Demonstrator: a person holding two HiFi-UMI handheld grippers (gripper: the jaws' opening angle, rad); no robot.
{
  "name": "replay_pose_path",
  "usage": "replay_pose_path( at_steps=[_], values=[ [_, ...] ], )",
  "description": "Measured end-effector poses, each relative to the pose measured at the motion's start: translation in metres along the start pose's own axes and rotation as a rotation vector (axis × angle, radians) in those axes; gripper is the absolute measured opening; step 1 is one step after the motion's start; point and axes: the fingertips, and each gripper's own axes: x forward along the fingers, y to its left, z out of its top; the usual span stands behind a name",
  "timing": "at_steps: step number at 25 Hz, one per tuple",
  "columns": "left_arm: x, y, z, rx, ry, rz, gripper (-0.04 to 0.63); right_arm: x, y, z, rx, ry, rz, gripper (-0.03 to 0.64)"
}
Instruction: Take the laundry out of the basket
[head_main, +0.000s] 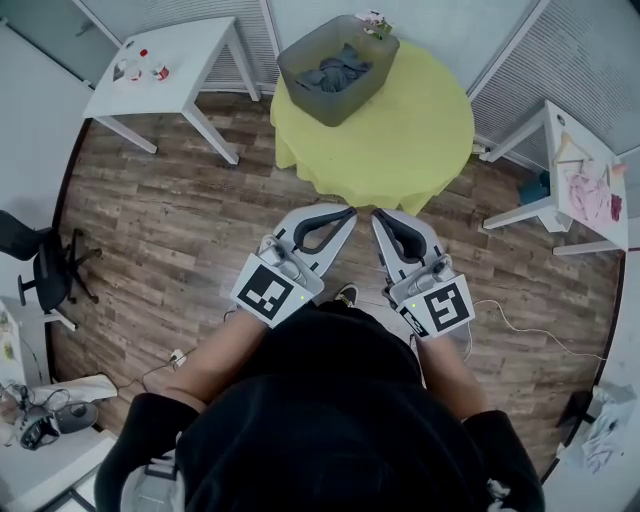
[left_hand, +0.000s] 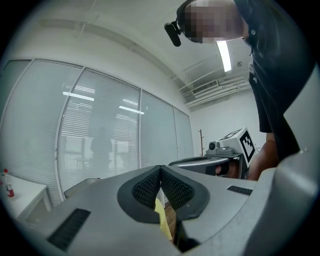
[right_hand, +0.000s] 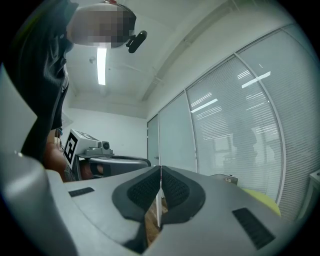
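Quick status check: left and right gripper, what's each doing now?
Left gripper: closed, holding nothing.
Right gripper: closed, holding nothing.

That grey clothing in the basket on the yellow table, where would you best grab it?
Probably a raised fold near the middle of the grey clothing, coming from above: it lies crumpled inside the basket, whose walls block every side, leaving only the open top.

Your right gripper (right_hand: 160, 168) has its jaws pressed together, with nothing between them. Just to its left, your left gripper (right_hand: 135, 161) sits level beside it. Far off to the right, the rim of the basket (right_hand: 223, 178) and the yellow table (right_hand: 260, 197) show before the window blinds (right_hand: 235, 125).
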Motion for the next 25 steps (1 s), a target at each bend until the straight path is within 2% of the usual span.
replay_pose_path(
  at_steps=[12, 25],
  values=[
    [0.039, 0.038, -0.009, 0.003, 0.011, 0.02, 0.009, 0.023, -0.048, -0.004, 0.019, -0.004, -0.008, 0.023],
    [0.071, 0.154, -0.016, -0.009, 0.0, -0.033, 0.009, 0.13, -0.104, -0.006, -0.008, 0.031, -0.085, 0.023]
  ],
)
